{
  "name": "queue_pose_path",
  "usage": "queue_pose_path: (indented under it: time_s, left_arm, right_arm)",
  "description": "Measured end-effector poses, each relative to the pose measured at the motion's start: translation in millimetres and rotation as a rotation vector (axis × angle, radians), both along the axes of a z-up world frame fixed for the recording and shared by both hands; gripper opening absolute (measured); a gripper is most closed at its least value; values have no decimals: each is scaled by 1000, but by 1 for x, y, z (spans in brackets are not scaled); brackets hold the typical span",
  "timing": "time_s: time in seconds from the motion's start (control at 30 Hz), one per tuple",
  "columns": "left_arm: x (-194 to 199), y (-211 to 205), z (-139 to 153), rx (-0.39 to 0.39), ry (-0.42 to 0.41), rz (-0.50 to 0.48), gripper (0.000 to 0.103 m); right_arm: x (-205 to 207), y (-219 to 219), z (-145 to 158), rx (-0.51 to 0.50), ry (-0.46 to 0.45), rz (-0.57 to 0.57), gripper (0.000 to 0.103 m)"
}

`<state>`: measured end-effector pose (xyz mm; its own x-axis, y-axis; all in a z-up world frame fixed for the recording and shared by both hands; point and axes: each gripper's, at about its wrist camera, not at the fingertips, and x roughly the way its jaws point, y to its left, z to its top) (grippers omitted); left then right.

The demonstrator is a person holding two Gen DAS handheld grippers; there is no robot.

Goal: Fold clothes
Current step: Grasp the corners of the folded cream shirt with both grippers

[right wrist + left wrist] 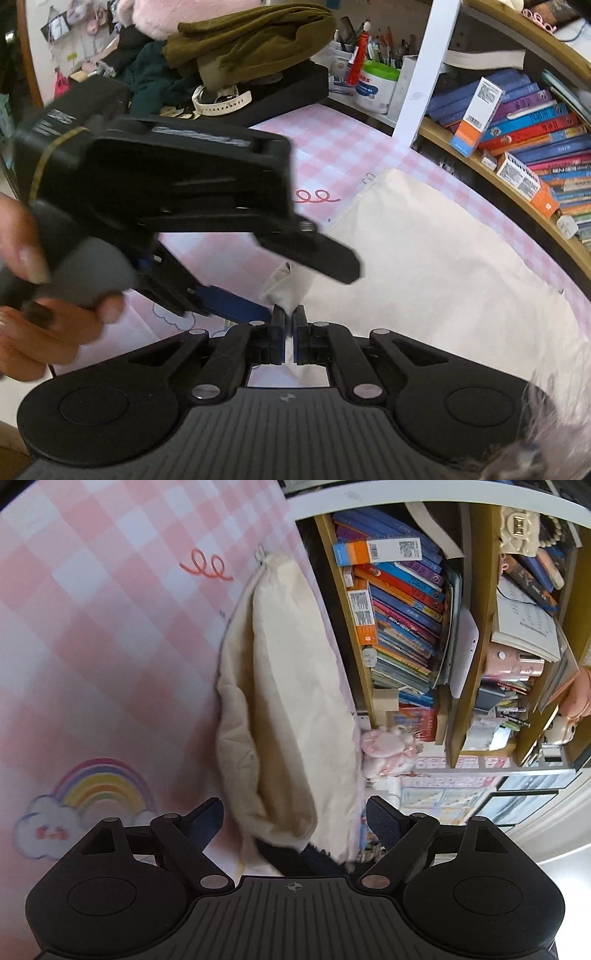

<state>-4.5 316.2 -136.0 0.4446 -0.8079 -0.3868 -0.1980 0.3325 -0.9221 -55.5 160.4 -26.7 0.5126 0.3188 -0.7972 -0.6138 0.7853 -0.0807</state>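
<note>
Your right gripper (290, 314): clamped on a corner of the cream cloth (443, 258).
Your left gripper (293, 819): wide open, holding nothing.
Writing: book spines (535, 129) too blurred to read.

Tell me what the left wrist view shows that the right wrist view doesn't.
Left wrist only: a rainbow print on the pink checked cover, and the open left gripper.

Right wrist only: the right gripper shut on a corner of the cream cloth, an olive garment, and a hand.

Both: the cloth, the cover, the bookshelf.
</note>
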Motion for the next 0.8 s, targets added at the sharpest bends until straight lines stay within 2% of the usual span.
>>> queue_pose_path:
  time_s: [0.2, 0.27, 0.3, 0.33, 0.4, 0.47, 0.5, 0.6, 0.8]
  left_arm:
    - [3, -2, -8, 16, 28, -4, 85]
    - [3, -1, -10, 28, 35, -5, 84]
    - [3, -1, -11, 33, 36, -6, 84]
    - [2, 0, -11, 39, 37, -5, 84]
    - [2, 0, -11, 41, 36, -3, 84]
    - [2, 0, -11, 46, 36, -5, 82]
    - [2, 0, -11, 50, 37, -7, 81]
    - [1, 1, -11, 66, 38, -2, 74]
    - [-4, 3, -15, 107, 41, 14, 45]
  right_arm:
    - [2, -4, -3, 30, 42, -16, 6]
    - [-1, -7, -4, 42, 46, -25, 19]
    - [-4, -9, -3, 45, 42, -31, 33]
    - [-6, -12, -2, 49, 38, -36, 39]
    - [-8, -19, 2, 66, 38, -47, 41]
    - [-8, -31, 5, 87, 52, -71, 52]
    - [-6, -38, 7, 99, 61, -89, 54]
    - [-1, -62, 13, 137, 82, -158, 59]
    - [22, -109, 27, 155, 72, -329, 62]
